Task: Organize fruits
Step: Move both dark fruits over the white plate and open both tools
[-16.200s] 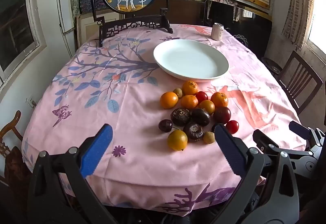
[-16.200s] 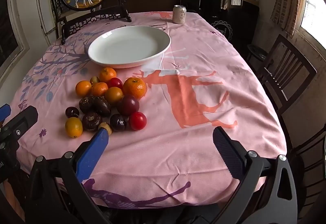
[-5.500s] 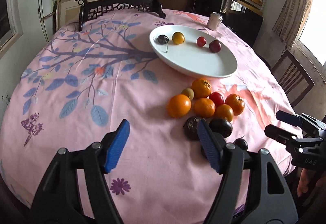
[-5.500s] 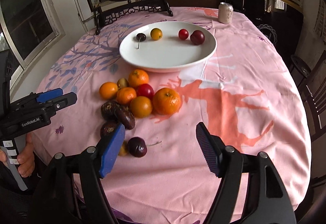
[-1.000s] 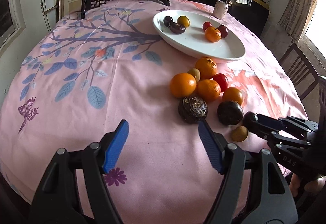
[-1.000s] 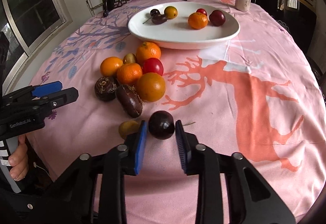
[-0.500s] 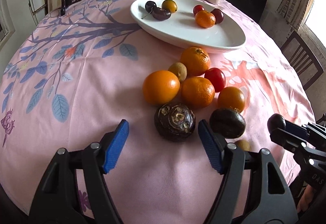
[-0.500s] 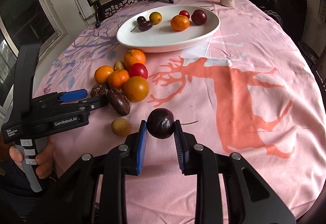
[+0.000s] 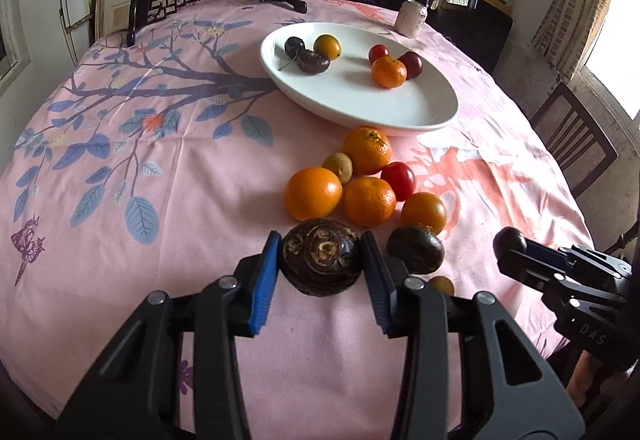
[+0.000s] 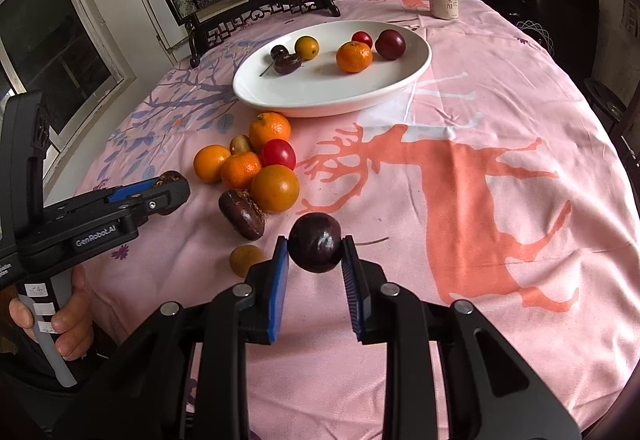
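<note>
Nearest me, my left gripper [image 9: 320, 264] pinches a dark brown wrinkled fruit [image 9: 321, 257] between its blue pads, low over the pink tablecloth [image 9: 120, 224]. My right gripper [image 10: 315, 254] pinches a dark plum [image 10: 315, 242], with a thin stem showing just to its right. Beyond the left gripper sits a cluster of loose fruit: another dark fruit [image 9: 416, 249], three oranges and a tangerine, a red tomato [image 9: 398, 181], and two small tan fruits. Farther off, the white plate [image 9: 400, 112] holds six fruits. A drink can [image 9: 412, 17] stands beyond it, near the far edge.
</note>
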`<state>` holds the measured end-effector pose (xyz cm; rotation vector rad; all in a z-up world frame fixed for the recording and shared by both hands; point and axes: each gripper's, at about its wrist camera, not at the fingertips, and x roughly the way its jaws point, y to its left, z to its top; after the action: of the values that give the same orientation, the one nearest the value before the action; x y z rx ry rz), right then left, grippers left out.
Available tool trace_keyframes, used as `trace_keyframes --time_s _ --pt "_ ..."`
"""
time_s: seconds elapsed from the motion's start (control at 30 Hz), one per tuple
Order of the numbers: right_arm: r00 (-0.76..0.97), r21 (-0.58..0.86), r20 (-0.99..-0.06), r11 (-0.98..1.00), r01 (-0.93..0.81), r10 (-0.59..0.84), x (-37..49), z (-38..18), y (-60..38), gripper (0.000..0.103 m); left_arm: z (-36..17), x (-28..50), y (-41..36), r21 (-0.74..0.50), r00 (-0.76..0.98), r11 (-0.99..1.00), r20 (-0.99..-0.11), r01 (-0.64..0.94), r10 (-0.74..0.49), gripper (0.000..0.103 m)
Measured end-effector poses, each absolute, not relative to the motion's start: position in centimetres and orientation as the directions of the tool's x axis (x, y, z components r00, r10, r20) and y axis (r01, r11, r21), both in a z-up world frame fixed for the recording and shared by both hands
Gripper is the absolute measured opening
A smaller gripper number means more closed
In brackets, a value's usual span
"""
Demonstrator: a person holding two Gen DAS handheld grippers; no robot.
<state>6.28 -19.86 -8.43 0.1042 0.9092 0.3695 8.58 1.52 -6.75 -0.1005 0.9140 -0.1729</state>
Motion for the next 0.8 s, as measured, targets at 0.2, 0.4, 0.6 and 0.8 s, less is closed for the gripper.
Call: trace_keyframes --time_s 0.2,0.4,0.6,0.8 --pt "0.554 0.243 -0.750 0.930 -0.277 0.361 6.4 -8.3 -19.5 0.027 -5.2 7.9 1.5 -0.171 0.618 0.977 -0.757 0.128 -0.213 0.041" --pt "0.554 0.240 -0.745 0.925 -0.295 0.370 7.5 -7.5 -19.5 0.027 -4.3 9.6 1.1 -0.163 0.585 0.974 -0.779 0.156 -0.224 0.041" --pt "0.612 0.167 -0.710 0.928 -0.335 0.348 12.3 -4.2 -19.4 0.027 -1.1 16.6 0.2 -0.107 0.607 0.984 -0.775 0.145 -0.174 0.041" --pt "0.641 0.136 -0.705 0.944 -0.300 0.305 21.3 -3.4 -19.7 0.027 -1.1 26.7 -2.0 -0.101 0.571 0.990 -0.809 0.104 -0.142 0.041"
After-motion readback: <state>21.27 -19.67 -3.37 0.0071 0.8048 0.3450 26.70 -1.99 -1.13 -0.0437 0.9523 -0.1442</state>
